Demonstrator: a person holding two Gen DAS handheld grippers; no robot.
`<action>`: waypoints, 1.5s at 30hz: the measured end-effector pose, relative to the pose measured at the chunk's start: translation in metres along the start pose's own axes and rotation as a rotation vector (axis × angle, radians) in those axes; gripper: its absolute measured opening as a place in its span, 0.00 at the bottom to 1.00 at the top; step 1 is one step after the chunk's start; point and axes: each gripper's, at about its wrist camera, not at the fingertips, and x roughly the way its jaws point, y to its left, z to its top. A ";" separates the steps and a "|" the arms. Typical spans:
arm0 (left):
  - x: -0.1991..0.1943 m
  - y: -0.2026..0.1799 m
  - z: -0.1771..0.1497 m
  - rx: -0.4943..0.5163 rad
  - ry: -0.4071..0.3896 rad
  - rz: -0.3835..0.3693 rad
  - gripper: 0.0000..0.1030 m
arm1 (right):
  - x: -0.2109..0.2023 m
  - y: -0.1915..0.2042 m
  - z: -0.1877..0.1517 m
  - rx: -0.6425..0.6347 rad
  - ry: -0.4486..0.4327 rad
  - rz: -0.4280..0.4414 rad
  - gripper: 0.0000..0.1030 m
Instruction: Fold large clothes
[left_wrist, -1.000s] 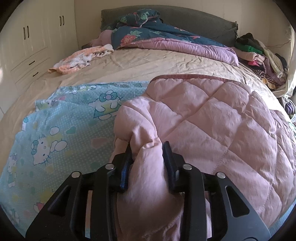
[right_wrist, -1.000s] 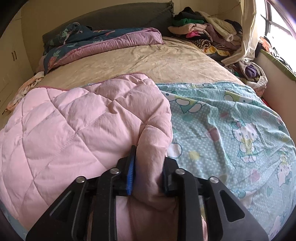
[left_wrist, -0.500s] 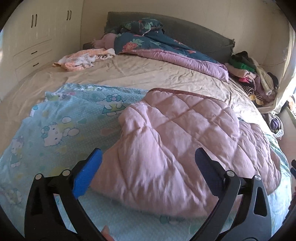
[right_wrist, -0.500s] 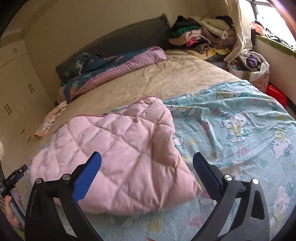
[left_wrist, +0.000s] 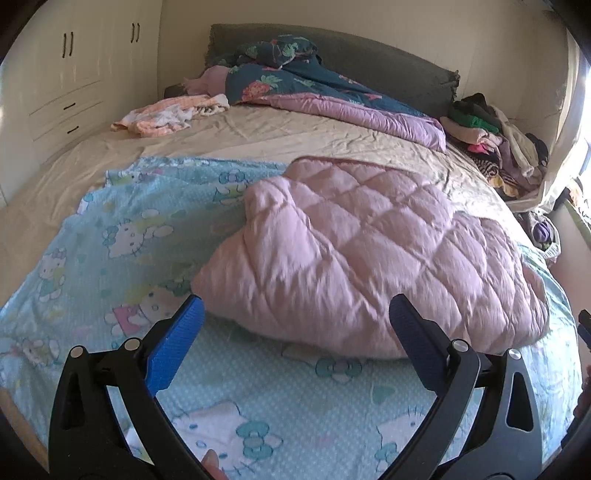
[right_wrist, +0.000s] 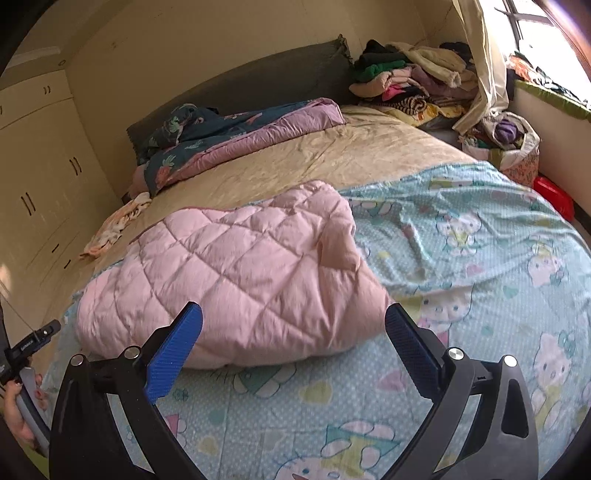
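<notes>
The pink quilt (left_wrist: 369, 254) in front of me is a puffy thing stitched in a diamond pattern, with a darker pink edging along its far side. It lies folded over on itself into a thick, rumpled bundle, roughly flat but bulging in the middle. Its near edge is rounded and sags onto the pale blue cartoon-cat sheet (left_wrist: 122, 236) it rests on. From my right side, the pink quilt (right_wrist: 236, 280) shows one corner flopped over and creased near the top right. The blue sheet (right_wrist: 480, 258) spreads out flat beneath it, wrinkled, covering the near part of the bed.
</notes>
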 end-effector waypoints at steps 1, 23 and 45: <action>0.000 -0.001 -0.002 0.001 0.004 0.000 0.91 | 0.001 0.000 -0.004 0.011 0.013 0.004 0.96; 0.093 0.026 -0.024 -0.372 0.253 -0.200 0.91 | 0.073 -0.022 -0.025 0.238 0.170 -0.009 0.96; 0.145 0.040 -0.018 -0.592 0.219 -0.333 0.92 | 0.141 -0.046 -0.022 0.447 0.197 0.059 0.96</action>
